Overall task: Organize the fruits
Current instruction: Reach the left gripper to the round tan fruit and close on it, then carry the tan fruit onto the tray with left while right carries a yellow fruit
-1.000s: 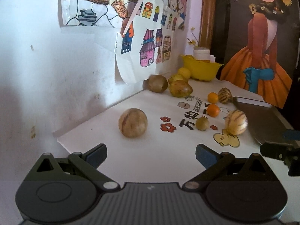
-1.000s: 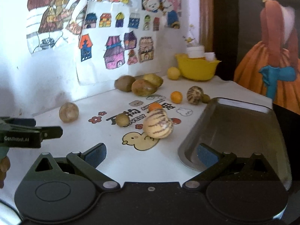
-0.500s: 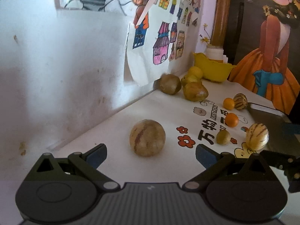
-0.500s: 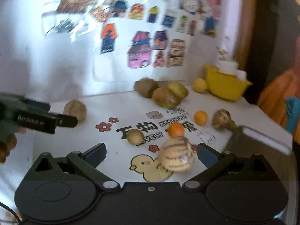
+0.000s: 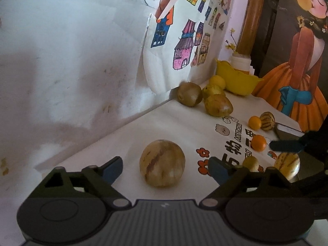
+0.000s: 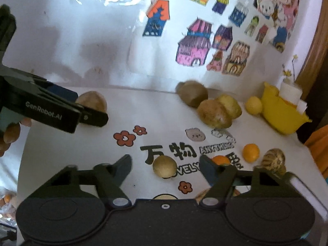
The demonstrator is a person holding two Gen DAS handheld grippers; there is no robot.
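Both grippers have advanced, jaws just been closing | left gripper [image 5: 166,167] brackets striped pepino melon [image 5: 162,163] on white tabletop [image 5: 176,123], pads not touching | right gripper [image 6: 165,167] brackets small brown fruit [image 6: 164,166], gaps remain | handling: round, probably smooth, rolls; pinch widest middle | hidden: tray [image 5: 287,130] mostly cut off.

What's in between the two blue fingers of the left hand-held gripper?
The left wrist view shows a round striped melon between the left hand-held gripper's closing fingers; neither pad touches it.
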